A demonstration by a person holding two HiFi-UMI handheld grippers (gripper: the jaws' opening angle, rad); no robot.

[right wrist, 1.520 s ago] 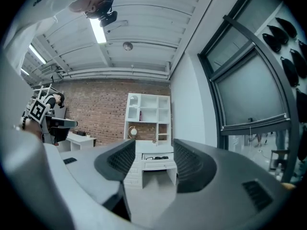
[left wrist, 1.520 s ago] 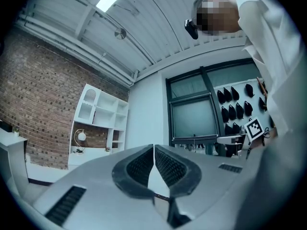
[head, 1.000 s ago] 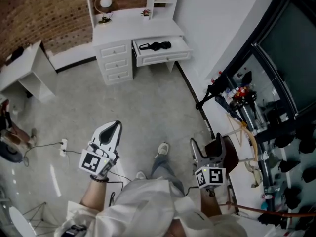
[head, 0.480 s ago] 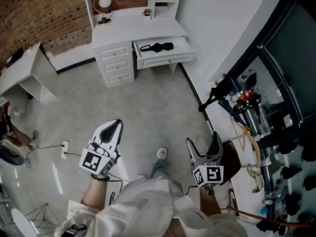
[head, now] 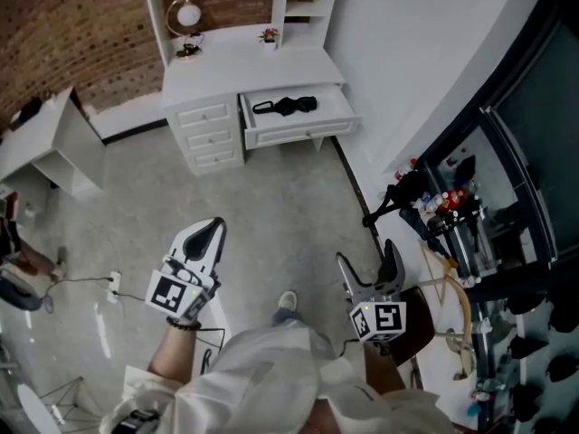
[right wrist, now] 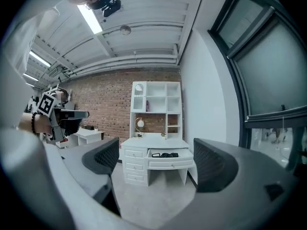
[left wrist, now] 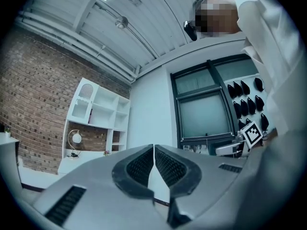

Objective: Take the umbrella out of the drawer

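A person wears a loose white shirt (head: 271,378) and a dark bead bracelet (head: 181,326) on the left wrist. The left gripper (head: 213,230) is white with black pads, the right gripper (head: 365,253) grey with dark pads. Each carries a cube (head: 174,294) bearing black-and-white square markers.

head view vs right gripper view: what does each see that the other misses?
Head view only: the person's shoe on the floor, what looks like a power strip with its cable, and the right claw seen from above.
Right gripper view only: the ceiling light, plus the right claw's open, empty jaws seen from behind, framing the desk.
Both: the open drawer with the black umbrella lying in it, the round lamp above it, and the left claw.
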